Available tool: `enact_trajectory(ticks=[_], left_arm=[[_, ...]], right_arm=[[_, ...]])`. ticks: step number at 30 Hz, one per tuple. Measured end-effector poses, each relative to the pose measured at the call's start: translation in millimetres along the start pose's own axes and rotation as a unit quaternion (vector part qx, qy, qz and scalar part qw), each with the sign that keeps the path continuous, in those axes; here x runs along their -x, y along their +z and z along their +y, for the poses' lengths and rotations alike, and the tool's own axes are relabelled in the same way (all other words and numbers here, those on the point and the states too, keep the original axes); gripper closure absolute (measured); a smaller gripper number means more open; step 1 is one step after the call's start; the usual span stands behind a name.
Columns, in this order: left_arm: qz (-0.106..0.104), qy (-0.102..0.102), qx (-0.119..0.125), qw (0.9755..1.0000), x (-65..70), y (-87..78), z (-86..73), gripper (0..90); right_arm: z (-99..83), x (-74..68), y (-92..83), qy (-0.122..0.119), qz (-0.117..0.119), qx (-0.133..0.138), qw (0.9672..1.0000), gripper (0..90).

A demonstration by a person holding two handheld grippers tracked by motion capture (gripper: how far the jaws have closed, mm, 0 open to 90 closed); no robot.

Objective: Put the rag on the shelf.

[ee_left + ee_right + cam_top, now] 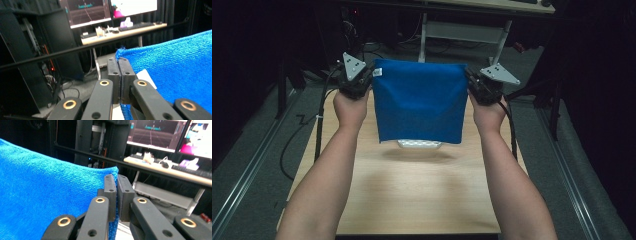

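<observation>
The towel [419, 100] is plain bright blue with a white tag [378, 73]; the table [412, 195] is pale woodgrain.

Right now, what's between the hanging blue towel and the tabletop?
In the high view, a pale flat thing, too small to identify, lies on the table beneath the blue towel's lower edge.

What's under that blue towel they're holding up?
Below the blue towel, a white patterned object peeks out on the wooden table, beside the towel's shadow. Most of that object is covered, so I cannot identify it.
</observation>
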State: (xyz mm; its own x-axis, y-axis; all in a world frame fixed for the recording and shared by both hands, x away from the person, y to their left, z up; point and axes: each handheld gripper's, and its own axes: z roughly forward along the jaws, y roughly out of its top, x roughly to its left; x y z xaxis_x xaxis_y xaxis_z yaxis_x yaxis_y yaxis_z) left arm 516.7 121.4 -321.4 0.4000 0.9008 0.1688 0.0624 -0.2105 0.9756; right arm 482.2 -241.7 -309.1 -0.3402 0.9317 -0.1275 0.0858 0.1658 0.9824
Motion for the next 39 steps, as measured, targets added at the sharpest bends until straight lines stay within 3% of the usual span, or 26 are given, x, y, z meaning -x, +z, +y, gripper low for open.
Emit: enact_trajectory(ticks=[1,2,4,9,11,22,27,39], left_arm=[[-0.004,-0.003,-0.009,0.9999,-0.9,3.9,-5.8,89.6],[-0.008,-0.004,-0.017,0.9998,-1.4,6.9,-10.7,89.6],[-0.012,0.002,-0.048,0.9988,1.4,16.7,-30.4,89.5],[-0.02,-0.006,-0.07,0.9973,3.7,23.3,-52.4,89.6],[-0.026,-0.001,-0.092,0.9954,7.0,27.3,-64.3,89.5],[-0.044,-0.012,-0.122,0.9915,16.1,26.0,-100.4,89.5],[-0.052,-0.014,-0.136,0.9892,20.0,21.2,-118.3,89.5],[-0.068,-0.023,-0.154,0.9855,24.8,16.2,-142.3,89.5]], right_arm=[[-8.9,5.1,10.5,0.011,0.012,-0.027,0.9995,87.5],[-8.9,5.1,10.5,0.011,0.012,-0.027,0.9995,87.5],[-25.1,7.1,21.2,0.016,0.015,-0.056,0.9982,87.5],[-43.3,7.3,28.2,0.02,0.022,-0.073,0.9969,87.5],[-53.4,7.3,30.5,0.024,0.026,-0.083,0.996,87.5],[-87.7,5.7,31.0,0.022,0.038,-0.113,0.9926,87.4],[-106.9,2.2,29.5,0.04,0.047,-0.123,0.9904,87.4],[-129.7,-7.0,27.4,0.039,0.056,-0.138,0.988,87.4]])
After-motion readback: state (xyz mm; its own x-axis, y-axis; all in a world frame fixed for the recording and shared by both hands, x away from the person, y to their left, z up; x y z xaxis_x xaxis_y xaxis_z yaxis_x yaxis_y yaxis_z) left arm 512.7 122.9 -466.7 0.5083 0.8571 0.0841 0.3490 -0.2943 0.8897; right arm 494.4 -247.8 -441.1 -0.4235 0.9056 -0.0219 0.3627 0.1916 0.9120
